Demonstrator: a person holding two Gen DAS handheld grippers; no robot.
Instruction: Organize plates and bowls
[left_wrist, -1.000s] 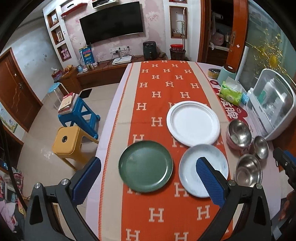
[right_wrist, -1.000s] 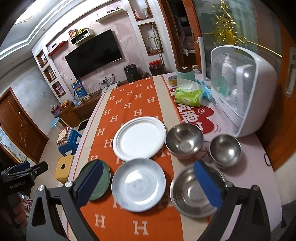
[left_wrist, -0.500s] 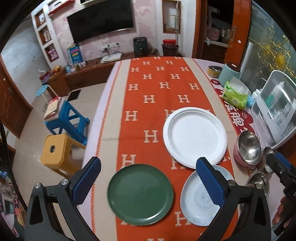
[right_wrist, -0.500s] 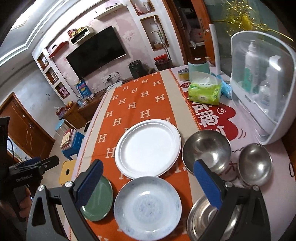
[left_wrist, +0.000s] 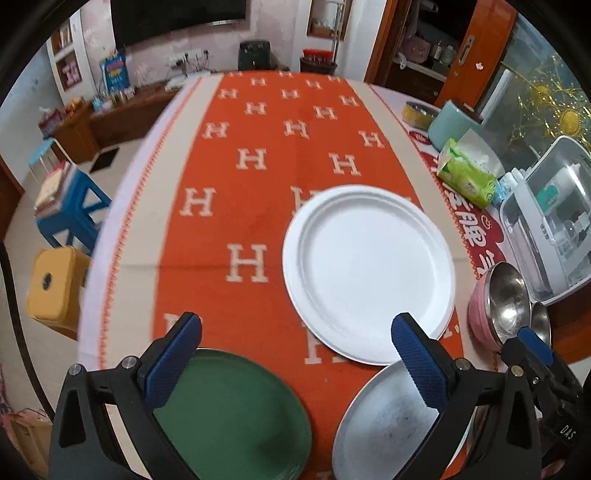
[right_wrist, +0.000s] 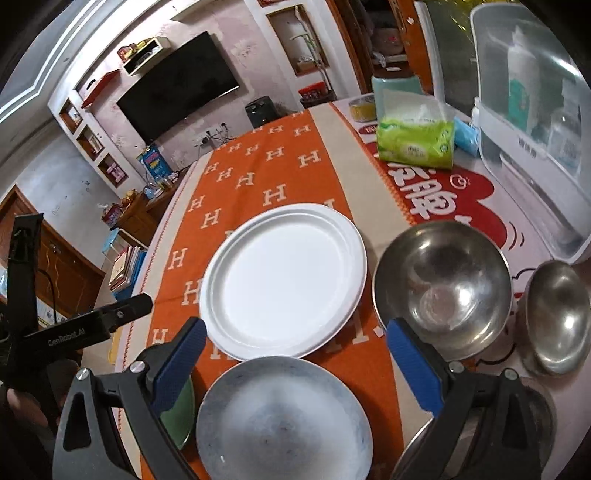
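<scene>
both grippers, left (left_wrist: 295, 354) and right (right_wrist: 291, 362), gape wide, empty; near the white plate (right_wrist: 284, 280), a third bowl (right_wrist: 532, 417) hides behind the right finger.

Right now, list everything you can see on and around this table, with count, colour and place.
white plate: 1, white, middle of runner
grey plate: 1, pale grey, nearest edge
green plate: 1, dark green, left of grey plate
steel bowls: 3, silver, right of plates, one partly hidden
table runner: 1, orange with H pattern, along table
tissue pack: 1, green, far right
storage box: 1, white with clear lid, right edge
stools: 2, yellow and blue, floor left
television: 1, black, wall
left gripper: blue pads, open
right gripper: blue pads, open
</scene>
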